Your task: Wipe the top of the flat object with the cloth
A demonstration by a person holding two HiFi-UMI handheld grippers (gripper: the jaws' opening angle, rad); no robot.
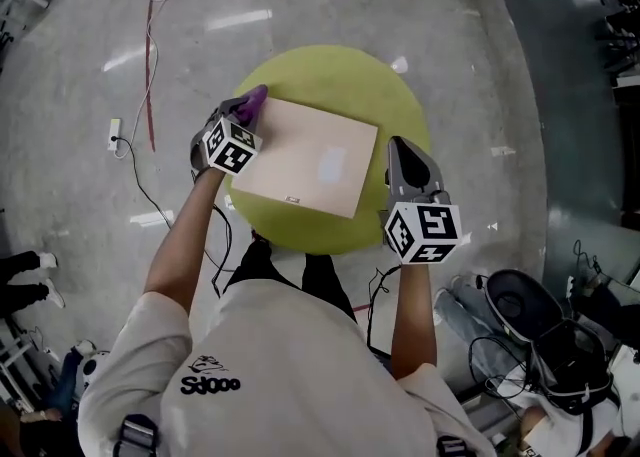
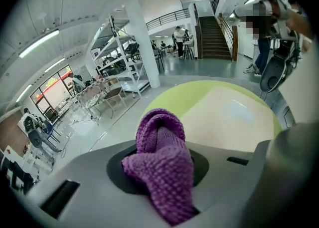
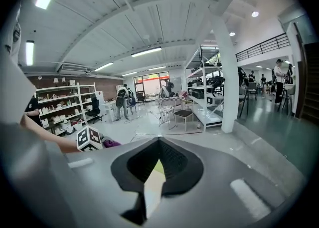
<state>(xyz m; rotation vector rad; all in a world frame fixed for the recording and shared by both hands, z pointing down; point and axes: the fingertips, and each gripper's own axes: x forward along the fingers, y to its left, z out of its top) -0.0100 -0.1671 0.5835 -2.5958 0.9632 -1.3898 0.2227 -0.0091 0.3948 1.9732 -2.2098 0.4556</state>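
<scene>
Clamping purple cloth (image 2: 162, 172): left hand-held gripper (image 1: 247, 110)

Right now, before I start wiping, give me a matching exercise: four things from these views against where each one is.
Things: 1 purple knitted cloth; 2 beige flat square board; 3 round yellow-green table; 4 right gripper.
Places: A at the board's right edge; B carries the board; C in the left gripper's jaws; D flat on the table.
Pairs: 1-C; 2-D; 3-B; 4-A.
</scene>
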